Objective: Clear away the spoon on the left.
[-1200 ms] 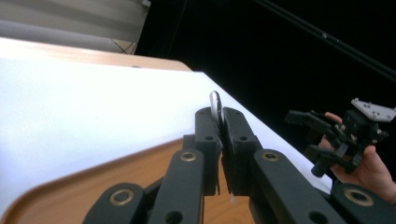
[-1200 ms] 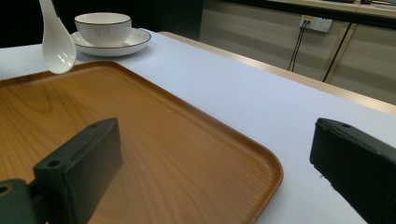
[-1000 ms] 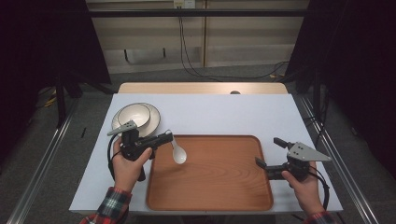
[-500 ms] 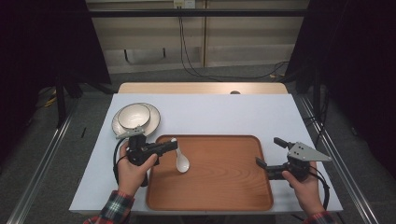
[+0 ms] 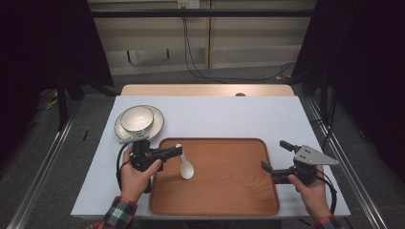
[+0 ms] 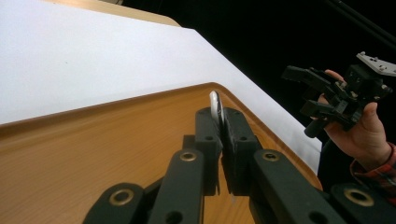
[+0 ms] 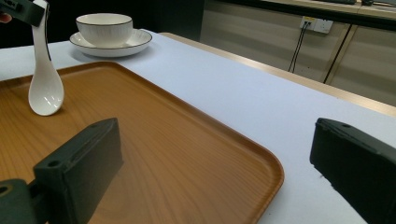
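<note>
Now the left gripper (image 5: 175, 151), clamped on the spoon (image 5: 186, 168), has lowered it toward the tray (image 5: 224, 200); right gripper (image 5: 273, 159) gapes empty.

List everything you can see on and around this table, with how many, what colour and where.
spoon: one, white, hanging bowl-down over the tray's left part
tray: one, brown wood, near middle of table
bowl: one, white with dark rim, on the saucer
saucer: one, white with dark rim, far left
table cover: one, white
left gripper: one, black, shut on the spoon handle
right gripper: one, black, open at the tray's right edge
hands: two, plaid cuffs
</note>
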Motion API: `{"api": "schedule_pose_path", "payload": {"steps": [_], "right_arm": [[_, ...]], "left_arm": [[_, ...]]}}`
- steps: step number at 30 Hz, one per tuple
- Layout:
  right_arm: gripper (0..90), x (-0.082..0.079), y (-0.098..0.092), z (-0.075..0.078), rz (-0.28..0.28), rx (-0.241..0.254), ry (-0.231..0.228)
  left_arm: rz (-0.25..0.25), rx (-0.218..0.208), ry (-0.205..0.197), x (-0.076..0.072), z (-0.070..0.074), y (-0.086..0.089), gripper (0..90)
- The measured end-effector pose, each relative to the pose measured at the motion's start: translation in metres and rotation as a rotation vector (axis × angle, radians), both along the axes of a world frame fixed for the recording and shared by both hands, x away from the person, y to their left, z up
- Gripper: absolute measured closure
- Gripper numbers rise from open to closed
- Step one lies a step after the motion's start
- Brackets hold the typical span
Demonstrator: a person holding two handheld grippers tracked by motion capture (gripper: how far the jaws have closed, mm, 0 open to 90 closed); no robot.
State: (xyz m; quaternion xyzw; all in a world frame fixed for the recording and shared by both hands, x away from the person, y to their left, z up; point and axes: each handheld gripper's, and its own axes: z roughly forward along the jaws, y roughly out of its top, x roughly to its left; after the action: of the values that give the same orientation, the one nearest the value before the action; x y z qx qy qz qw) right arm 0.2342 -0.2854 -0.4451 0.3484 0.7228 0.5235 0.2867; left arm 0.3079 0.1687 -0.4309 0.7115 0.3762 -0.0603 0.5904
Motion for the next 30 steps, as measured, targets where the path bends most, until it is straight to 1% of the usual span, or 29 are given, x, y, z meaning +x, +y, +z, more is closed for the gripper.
{"api": "schedule_pose_path", "payload": {"steps": [3, 8, 13, 17, 22, 24, 25, 30], "right_arm": [[1.7, 0.0, 0.001, 0.0, 0.0, 0.004, 0.003], [1.8, 0.0, 0.001, 0.0, 0.003, 0.003, 0.002], [1.7, 0.0, 0.0, 0.001, 0.003, -0.005, -0.002], [1.7, -0.001, 0.001, 0.001, 0.006, 0.01, -0.012], [1.7, -0.001, 0.0, 0.002, 0.012, 0.016, -0.019], [1.7, -0.001, 0.0, 0.002, 0.009, 0.019, -0.022], [1.7, -0.002, 0.0, 0.002, 0.002, 0.021, -0.023], [1.7, -0.002, 0.0, 0.003, 0.005, 0.028, -0.029]], "left_arm": [[-0.002, -0.004, -0.003, 0.0, -0.002, -0.001, 85.6], [-0.027, -0.022, 0.018, 0.0, -0.004, -0.004, 85.5], [-0.026, 0.002, 0.012, 0.001, -0.008, -0.006, 83.8], [-0.02, 0.016, 0.011, 0.002, -0.009, -0.007, 83.2], [-0.013, 0.03, 0.01, 0.003, -0.011, -0.006, 82.5], [-0.006, 0.03, 0.017, 0.003, -0.012, -0.006, 82.1], [-0.003, 0.037, 0.013, 0.003, -0.012, -0.006, 81.8], [-0.006, 0.051, 0.013, 0.004, -0.015, -0.007, 81.2]]}}
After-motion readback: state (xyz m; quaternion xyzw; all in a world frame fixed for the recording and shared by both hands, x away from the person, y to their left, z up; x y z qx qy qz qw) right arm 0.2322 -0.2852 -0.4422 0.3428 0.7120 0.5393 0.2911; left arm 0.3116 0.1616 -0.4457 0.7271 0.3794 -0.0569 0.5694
